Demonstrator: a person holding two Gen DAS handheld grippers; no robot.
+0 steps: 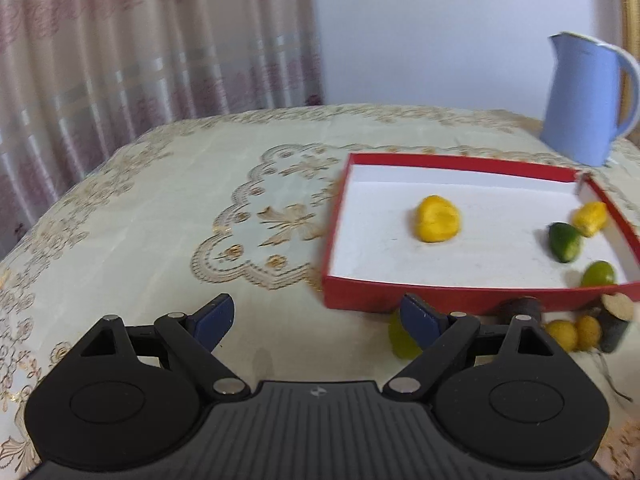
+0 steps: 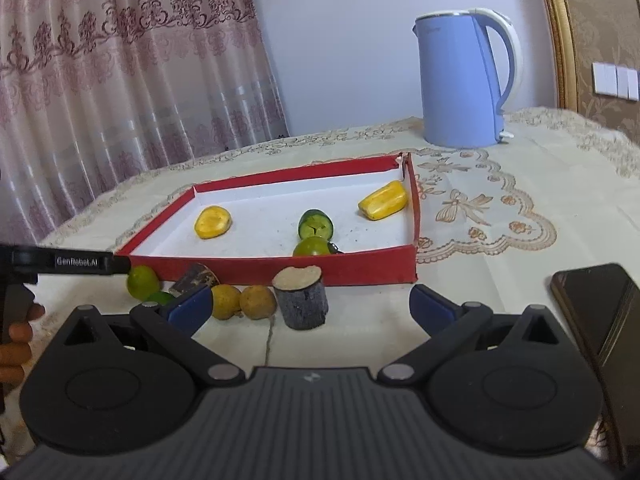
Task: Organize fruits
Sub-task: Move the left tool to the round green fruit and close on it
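A red tray [image 2: 372, 270] with a white floor sits on the table; it also shows in the left wrist view [image 1: 440, 298]. Inside lie two yellow pieces [image 2: 213, 222] [image 2: 383, 201], a dark green piece [image 2: 315, 224] and a green fruit [image 2: 312, 247]. In front of the tray lie a green fruit [image 2: 142, 280], two small yellow-brown fruits [image 2: 258, 301], a dark stub [image 2: 302, 298] and a dark brown piece [image 2: 195, 276]. My right gripper [image 2: 312, 306] is open and empty, just before the loose fruits. My left gripper [image 1: 316, 318] is open and empty, left of them.
A blue kettle [image 2: 466, 80] stands behind the tray. A black phone [image 2: 596, 304] lies at the right on the embroidered tablecloth [image 1: 160, 220]. Curtains hang behind the table's far left edge. The left gripper's body [image 2: 72, 262] shows at the left of the right wrist view.
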